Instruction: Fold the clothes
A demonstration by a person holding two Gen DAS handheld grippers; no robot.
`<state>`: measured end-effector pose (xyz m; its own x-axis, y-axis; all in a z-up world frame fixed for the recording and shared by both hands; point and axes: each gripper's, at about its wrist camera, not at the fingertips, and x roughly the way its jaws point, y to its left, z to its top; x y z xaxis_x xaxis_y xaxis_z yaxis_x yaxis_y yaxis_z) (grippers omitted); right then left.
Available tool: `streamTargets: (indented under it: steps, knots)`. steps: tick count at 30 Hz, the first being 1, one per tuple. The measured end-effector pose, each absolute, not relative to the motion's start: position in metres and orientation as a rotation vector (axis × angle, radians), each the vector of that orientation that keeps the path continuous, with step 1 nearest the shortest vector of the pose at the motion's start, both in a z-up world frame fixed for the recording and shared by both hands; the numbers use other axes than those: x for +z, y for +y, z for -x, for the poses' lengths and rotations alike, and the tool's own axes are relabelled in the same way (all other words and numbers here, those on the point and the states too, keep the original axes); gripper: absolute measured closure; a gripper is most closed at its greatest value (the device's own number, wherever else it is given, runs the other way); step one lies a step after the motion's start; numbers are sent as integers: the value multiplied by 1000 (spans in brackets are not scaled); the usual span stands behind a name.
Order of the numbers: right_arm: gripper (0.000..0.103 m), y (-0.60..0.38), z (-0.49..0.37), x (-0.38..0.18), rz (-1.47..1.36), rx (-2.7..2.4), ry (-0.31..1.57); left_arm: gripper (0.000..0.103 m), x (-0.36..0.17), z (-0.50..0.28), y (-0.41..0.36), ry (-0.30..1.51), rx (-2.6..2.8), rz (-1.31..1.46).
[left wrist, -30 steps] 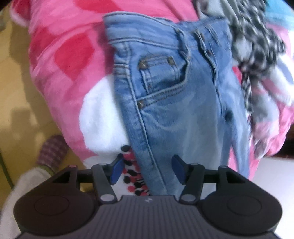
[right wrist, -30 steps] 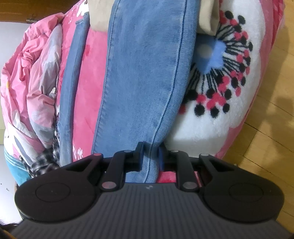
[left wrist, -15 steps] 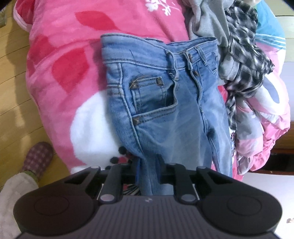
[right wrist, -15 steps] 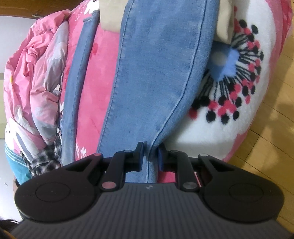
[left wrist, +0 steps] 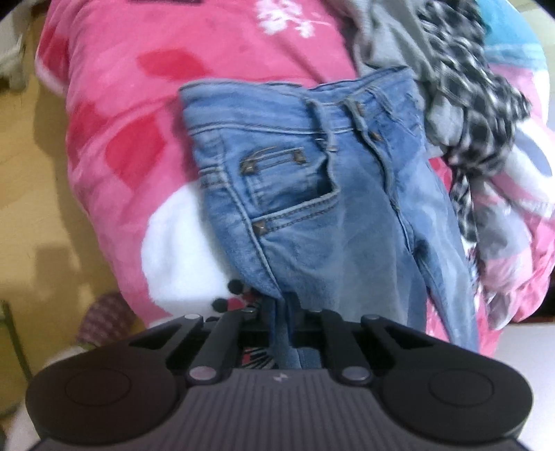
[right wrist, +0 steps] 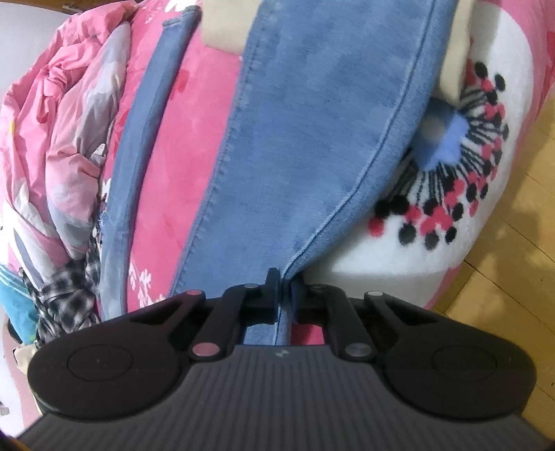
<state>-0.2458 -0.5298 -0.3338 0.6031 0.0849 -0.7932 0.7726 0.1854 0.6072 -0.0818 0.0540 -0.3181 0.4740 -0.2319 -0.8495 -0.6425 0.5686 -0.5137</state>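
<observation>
Light blue jeans [left wrist: 312, 215] lie on a pink flowered blanket [left wrist: 145, 114], waistband far, front pocket with rivets facing up. My left gripper [left wrist: 281, 308] is shut on the jeans' near side seam, below the pocket. In the right wrist view one jeans leg [right wrist: 312, 145] runs away from me across the blanket [right wrist: 208, 114]. My right gripper [right wrist: 285, 288] is shut on that leg's seam edge, with denim pinched between the pads. The other leg [right wrist: 138, 145] lies as a narrow strip to the left.
A checked shirt [left wrist: 478, 93] and grey cloth are heaped right of the jeans' waist. A crumpled pink quilt [right wrist: 59, 145] lies beside the legs. A beige garment [right wrist: 222, 31] sits under the far leg. Wooden floor [right wrist: 513, 215] borders the bed; a slippered foot [left wrist: 104, 319] stands low left.
My left gripper went from open around the jeans' side to shut on the seam, and the hip fabric has bunched toward it. The right gripper stays shut on the leg.
</observation>
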Motion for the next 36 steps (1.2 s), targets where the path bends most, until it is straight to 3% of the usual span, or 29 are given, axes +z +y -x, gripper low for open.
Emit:
streamTargets:
  steps: [19,36]
  knots:
    - [100,-548,166,-268,-1213,-480,699,98,-252,34,24,936,239,778]
    - [100,-571,-46,-211,-942,-453,575,99,-242,-145,28,733,-7,693]
